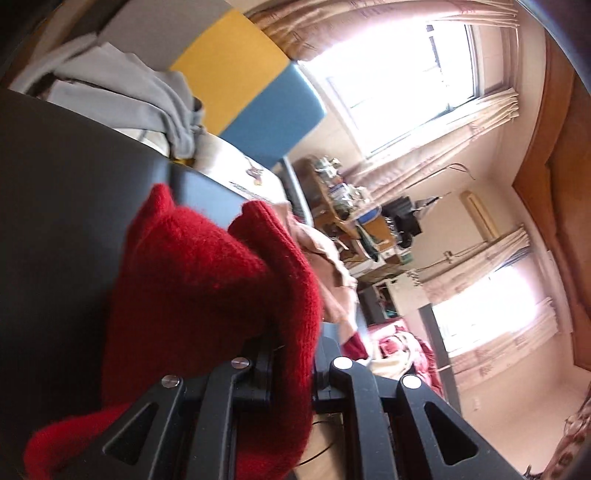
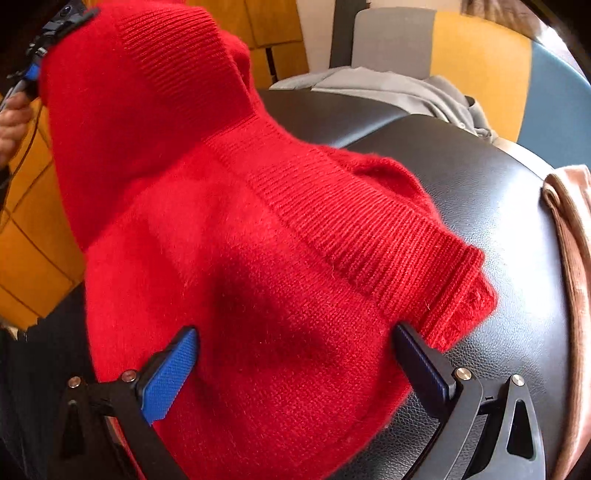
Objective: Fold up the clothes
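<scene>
The red sweater (image 2: 236, 229) lay partly on the black leather surface (image 2: 498, 221), with 1 end lifted high off it. That raised end was pinched in the left gripper (image 1: 295, 354), whose jaws were clamped nearly together on a fold of the knit; in the right wrist view the same gripper (image 2: 55, 26) showed at the top left with a hand (image 2: 13, 122) below it. The right gripper (image 2: 295, 354) stood with its jaws wide apart, the blue pad (image 2: 170, 373) on 1 side and the dark finger on the other, straddling the lower body of the sweater without squeezing it.

The knit looked fuzzy, thick and very soft, so I judged it light but floppy: it draped in a cone from the pinch point and would sag wherever it was not supported. The fluff probably gave the pads good friction, though a thin pinch might stretch the fabric. The ribbed hem (image 2: 388, 236) seemed the firmer place to take hold, being denser than the body.

A grey garment (image 2: 406, 88) and a tan one (image 2: 569, 229) lay at the edges of the surface, apart from the sweater.
</scene>
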### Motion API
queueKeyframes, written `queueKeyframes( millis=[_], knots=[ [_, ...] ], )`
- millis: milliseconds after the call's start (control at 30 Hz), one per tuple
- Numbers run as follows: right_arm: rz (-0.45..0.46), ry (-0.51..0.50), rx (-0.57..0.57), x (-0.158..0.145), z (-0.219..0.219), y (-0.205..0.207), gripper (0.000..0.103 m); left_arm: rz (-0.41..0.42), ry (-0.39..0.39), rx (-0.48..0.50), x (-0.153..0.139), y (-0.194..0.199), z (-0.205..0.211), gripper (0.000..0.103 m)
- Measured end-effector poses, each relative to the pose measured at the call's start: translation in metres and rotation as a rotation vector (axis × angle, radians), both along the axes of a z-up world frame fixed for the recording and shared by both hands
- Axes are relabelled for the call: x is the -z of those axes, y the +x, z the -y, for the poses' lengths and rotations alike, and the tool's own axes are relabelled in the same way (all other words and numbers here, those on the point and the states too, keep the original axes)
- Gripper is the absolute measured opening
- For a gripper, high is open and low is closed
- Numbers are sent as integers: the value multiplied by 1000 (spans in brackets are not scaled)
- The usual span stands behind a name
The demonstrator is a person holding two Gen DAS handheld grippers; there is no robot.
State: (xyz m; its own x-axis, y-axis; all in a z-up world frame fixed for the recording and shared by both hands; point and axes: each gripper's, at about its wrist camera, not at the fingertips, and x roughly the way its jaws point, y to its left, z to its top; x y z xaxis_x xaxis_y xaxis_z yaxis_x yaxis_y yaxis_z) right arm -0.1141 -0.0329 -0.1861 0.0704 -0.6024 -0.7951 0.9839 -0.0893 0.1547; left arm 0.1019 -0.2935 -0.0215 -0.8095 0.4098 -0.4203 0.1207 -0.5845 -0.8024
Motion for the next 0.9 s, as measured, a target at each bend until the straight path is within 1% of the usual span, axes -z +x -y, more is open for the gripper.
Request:
queueKeyframes(
  millis=[67,167,233,333,367,467,567,667,700,767,900],
  knots=[
    [21,-30,14,1,-4,-4,103,-3,33,5,2,-16,-15,12],
    [48,-71,28,2,-7,-9,103,21,60,11,12,-44,-39,12],
    [60,-90,36,3,-9,-11,103,68,57,26,28,-68,-59,12],
    [78,-107,38,4,-11,-10,103,133,77,41,54,-98,-79,12],
    [86,-112,37,2,-4,-6,103,157,85,43,64,-107,-84,12],
    [108,-130,37,3,-5,-9,103,222,108,32,91,-127,-96,11],
    [127,-146,38,4,-8,-11,103,254,146,-3,112,-138,-99,11],
    [119,-149,38,4,-7,-10,103,283,145,-12,122,-148,-102,12],
    [113,-148,38,4,-6,-9,103,296,147,-9,125,-151,-103,13],
    [97,-148,36,4,-6,-6,103,305,161,13,122,-151,-106,22],
    [70,-152,33,1,-6,-1,103,266,171,64,92,-140,-111,42]
  ],
)
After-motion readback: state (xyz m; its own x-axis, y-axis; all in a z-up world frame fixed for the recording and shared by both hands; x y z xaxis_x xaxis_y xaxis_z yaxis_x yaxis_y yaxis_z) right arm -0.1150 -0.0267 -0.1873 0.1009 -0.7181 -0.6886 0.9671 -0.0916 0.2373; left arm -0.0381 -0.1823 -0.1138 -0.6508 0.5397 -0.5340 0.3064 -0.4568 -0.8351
